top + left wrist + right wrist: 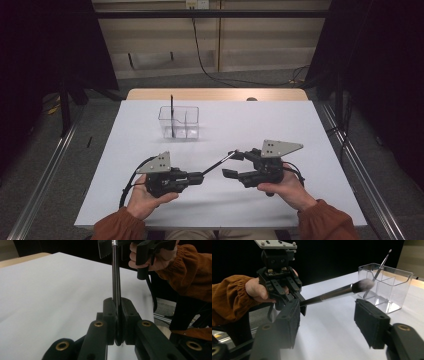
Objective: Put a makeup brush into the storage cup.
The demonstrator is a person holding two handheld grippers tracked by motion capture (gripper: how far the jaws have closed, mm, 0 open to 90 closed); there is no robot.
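- High view: the person sits at the white table (280, 125), a gripper in each hand. The left gripper (200, 176) is clamped on the handle end of a makeup brush (216, 165), which slants up and right, clear of the table, its tip reaching between the jaws of the right gripper (234, 164). That one stands wide, gripping nothing. Well behind them, left of centre, sits a clear organizer (179, 121) with a thin dark stick (172, 114) upright in it.
- Left gripper view: the jaws are shut tight on the brush's (115, 275) black handle, which runs straight up to the right gripper (125, 250) at the top edge, its jaws either side of the shaft; I can't tell if they touch it.
- Right gripper view: its pads (372, 325) stand far apart. The brush (337, 293) crosses above and between them, the fluffy head (363, 285) blurred, near the organizer (387, 287) behind. A slim tipped stick (382, 265) leans inside it.
- My guess: a hand-over, or the brush on its way to the organizer. Next, the right jaws must close squarely on the shaft before the left lets go, or the brush will drop.
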